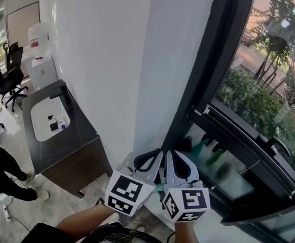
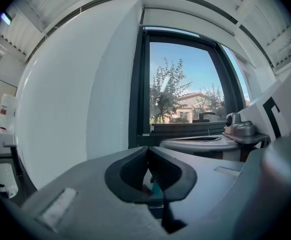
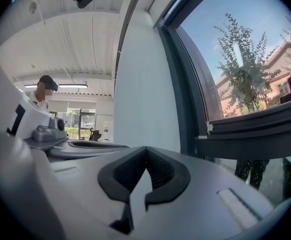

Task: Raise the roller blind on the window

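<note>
The window [image 2: 185, 84] stands uncovered, with trees and a house showing through the glass. The white roller blind [image 2: 185, 21] shows only as a band along the top of the frame. No pull cord is clear in any view. My left gripper [image 1: 155, 156] and right gripper [image 1: 174, 156] are side by side low in the head view, pointing at the corner where the white pillar [image 1: 137, 59] meets the dark window frame [image 1: 208, 59]. Seen from its own camera, the left gripper [image 2: 146, 149] is shut with nothing between its jaws. The right gripper [image 3: 145, 150] is shut and empty too.
A dark cabinet [image 1: 61, 140] with a white tray [image 1: 50, 118] on top stands left of the pillar. Beyond it is an office chair [image 1: 10, 75]. A person's legs [image 1: 0, 171] are at the far left, and another person [image 3: 43, 91] stands deeper in the room. A window handle [image 1: 279, 146] sticks out at right.
</note>
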Motion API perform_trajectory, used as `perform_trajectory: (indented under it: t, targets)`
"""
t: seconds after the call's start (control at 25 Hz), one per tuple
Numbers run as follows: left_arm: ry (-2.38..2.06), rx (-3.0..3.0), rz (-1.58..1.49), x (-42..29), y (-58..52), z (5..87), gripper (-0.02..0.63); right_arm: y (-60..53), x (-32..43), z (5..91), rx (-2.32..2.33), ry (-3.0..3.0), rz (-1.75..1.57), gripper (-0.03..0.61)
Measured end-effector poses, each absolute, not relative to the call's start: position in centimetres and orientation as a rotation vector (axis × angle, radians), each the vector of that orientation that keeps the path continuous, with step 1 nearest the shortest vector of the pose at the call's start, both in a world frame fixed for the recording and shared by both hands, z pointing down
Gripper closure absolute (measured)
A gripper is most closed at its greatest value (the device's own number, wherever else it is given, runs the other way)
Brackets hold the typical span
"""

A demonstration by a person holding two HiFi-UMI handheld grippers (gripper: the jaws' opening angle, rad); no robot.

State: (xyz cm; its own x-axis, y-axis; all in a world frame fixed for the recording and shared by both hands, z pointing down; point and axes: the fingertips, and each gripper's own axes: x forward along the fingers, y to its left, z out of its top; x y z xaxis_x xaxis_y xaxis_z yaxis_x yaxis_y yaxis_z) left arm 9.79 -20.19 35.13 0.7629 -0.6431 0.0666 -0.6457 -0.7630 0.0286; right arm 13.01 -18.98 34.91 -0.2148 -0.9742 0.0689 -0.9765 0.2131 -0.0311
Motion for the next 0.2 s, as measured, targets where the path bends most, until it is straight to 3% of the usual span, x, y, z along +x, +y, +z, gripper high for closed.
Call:
perform_trajectory:
  t: [0.2]
  targets:
    - [-1.065,2.904,0.086,9.89,-20.07,35.18,0.614,-18.85,12.95,34.95,1.94,-2.425,0.098,0.574]
